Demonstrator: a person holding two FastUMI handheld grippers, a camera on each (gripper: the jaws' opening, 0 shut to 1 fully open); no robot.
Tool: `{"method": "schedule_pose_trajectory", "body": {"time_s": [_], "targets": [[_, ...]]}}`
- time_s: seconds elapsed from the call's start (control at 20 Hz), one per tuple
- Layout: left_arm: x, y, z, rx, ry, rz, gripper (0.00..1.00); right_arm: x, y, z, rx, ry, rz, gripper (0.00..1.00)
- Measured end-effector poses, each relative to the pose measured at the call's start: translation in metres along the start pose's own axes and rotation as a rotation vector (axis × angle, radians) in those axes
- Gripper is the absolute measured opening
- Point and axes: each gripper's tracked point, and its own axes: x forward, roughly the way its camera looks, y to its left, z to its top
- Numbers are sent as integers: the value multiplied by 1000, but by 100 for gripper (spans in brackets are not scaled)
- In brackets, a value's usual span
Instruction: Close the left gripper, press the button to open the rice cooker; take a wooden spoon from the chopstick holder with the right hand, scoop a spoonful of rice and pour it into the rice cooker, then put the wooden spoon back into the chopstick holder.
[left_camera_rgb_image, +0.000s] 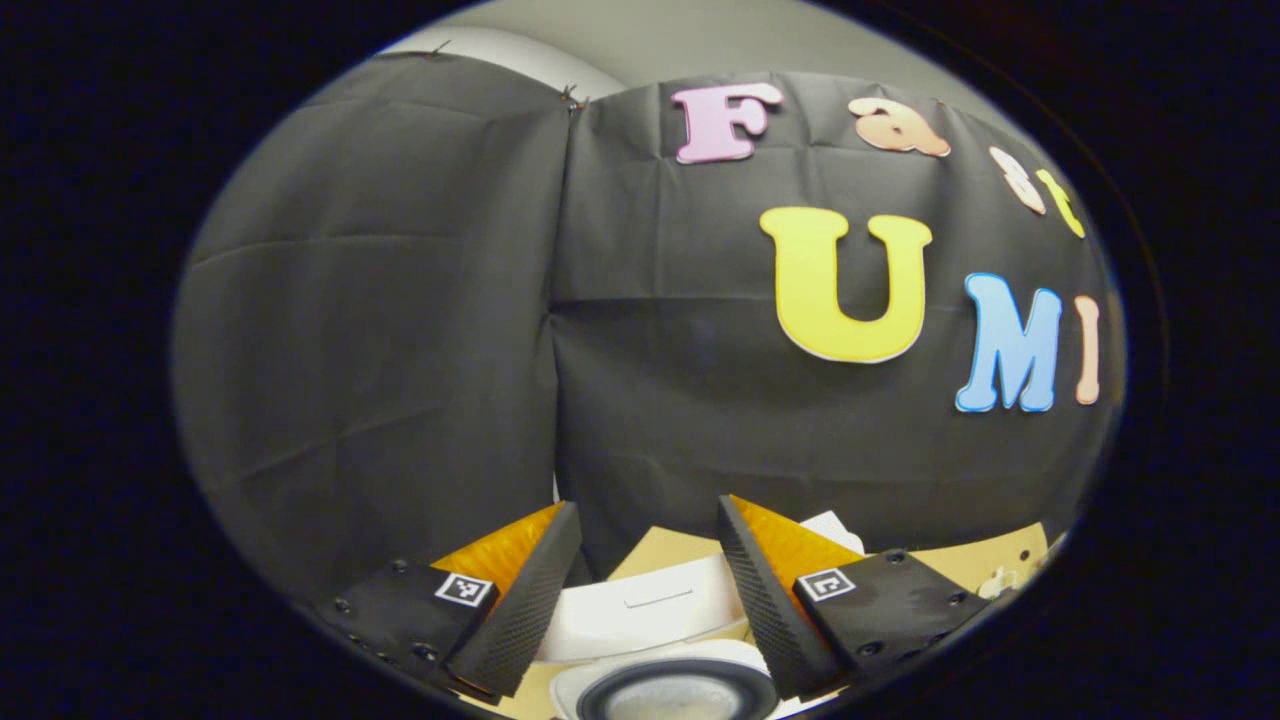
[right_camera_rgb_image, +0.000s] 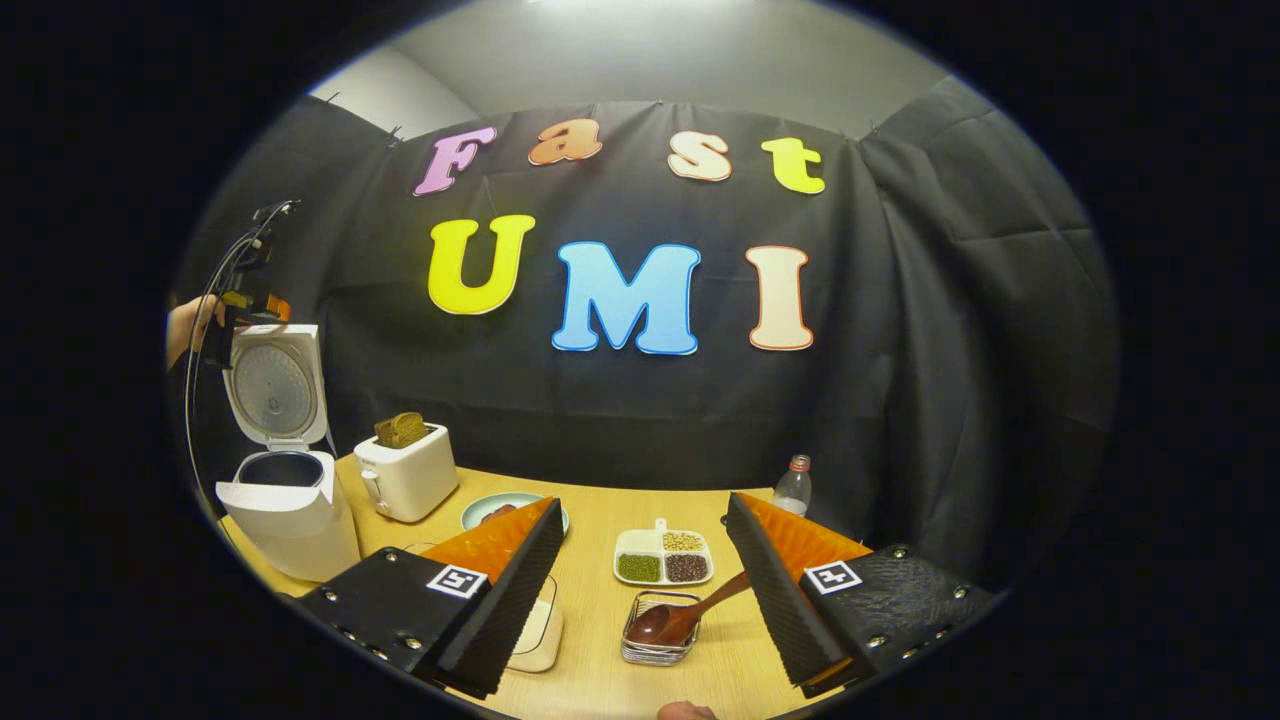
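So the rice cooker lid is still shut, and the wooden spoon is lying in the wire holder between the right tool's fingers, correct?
Not quite. The right gripper view shows the rice cooker with its lid standing open, the inner pot exposed. The rest holds: the wooden spoon lies in the wire holder, seen between the open fingers of the right tool.

Toaster (right_camera_rgb_image: 405, 480) stands right of rice cooker (right_camera_rgb_image: 285, 505) on table (right_camera_rgb_image: 590, 610).
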Motion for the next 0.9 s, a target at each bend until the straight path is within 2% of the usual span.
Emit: {"method": "schedule_pose_trajectory", "body": {"time_s": [0.1, 0.25, 0.3, 0.35, 0.4, 0.45, 0.55, 0.7, 0.9], "targets": [[-5, 2, -1, -27, -7, 2, 99, 1, 4, -2, 3, 5, 12, 100], [-28, -12, -10, -2, -20, -3, 96, 6, 10, 1, -8, -1, 36, 100], [-37, -16, -15, -12, -21, -5, 92, 8, 13, 2, -6, -5, 48, 100], [-43, -20, -17, -17, -28, -10, 99, 10, 16, 4, -4, -7, 61, 100], [-52, -23, -24, -17, -25, -13, 92, 12, 18, 3, -6, -7, 73, 100], [-61, -28, -31, -11, -23, -16, 95, 14, 19, 4, -12, -8, 84, 100], [-78, -37, -49, -7, -16, -22, 92, 15, 18, 9, -17, -18, 95, 100], [-104, -50, -78, -28, 1, -34, 99, 18, 20, 4, -10, -5, 121, 100], [-128, -67, -129, -32, 48, -49, 92, 18, 22, 2, -14, 3, 147, 100]]}}
